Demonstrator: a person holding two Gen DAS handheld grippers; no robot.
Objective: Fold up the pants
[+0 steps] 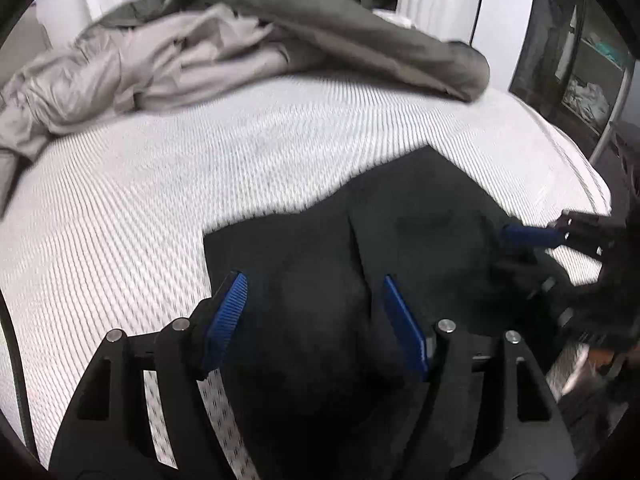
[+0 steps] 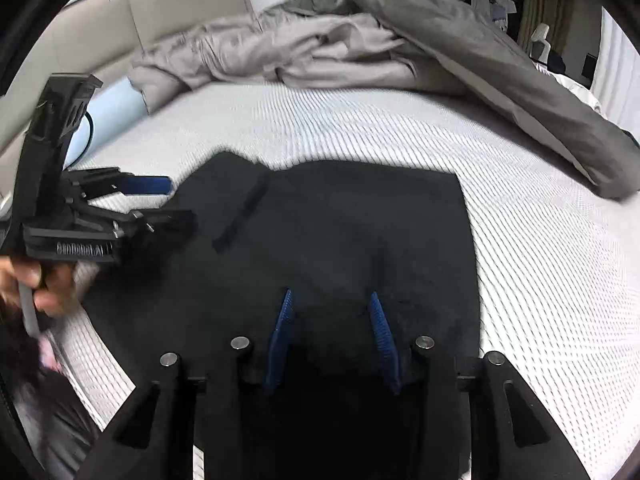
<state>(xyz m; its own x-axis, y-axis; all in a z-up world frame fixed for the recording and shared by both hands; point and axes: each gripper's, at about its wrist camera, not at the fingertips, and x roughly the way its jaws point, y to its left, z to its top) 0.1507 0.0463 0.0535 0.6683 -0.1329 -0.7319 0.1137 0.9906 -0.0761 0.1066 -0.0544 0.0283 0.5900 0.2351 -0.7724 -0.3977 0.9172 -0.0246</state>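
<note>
Here, a white ribbed mattress (image 1: 168, 184) fills most of both views, and everything else sits in relation to it. Along its far side lies a heap of crumpled bedding: a pale grey sheet (image 1: 132, 68) bunched toward the far left, and a darker grey duvet (image 2: 520, 76) that slopes from the far edge down toward the mattress's right side. Beyond the far-left corner, a beige padded headboard (image 2: 132, 20) curves round, with a pale blue cylinder (image 2: 108, 112) just beside the sheet's end.

On the near part of the mattress, the black pants (image 2: 352, 232) lie flat, folded into a roughly rectangular shape, with a straight right edge and a seam or narrow strip running aslant near their far-left corner.

The right gripper (image 2: 332, 336) hangs above the near edge of the pants, its blue ribbed pads apart with only dark cloth seen below them; whether the pads touch the fabric I cannot tell. The left gripper (image 1: 316, 320) hangs over the pants' left half, its blue pads spread wide and clamped on nothing. From the right wrist view, a hand (image 2: 36, 284) grips its handle at the mattress's near-left edge.

Raised lettering on the left gripper's body is too blurred to read.
</note>
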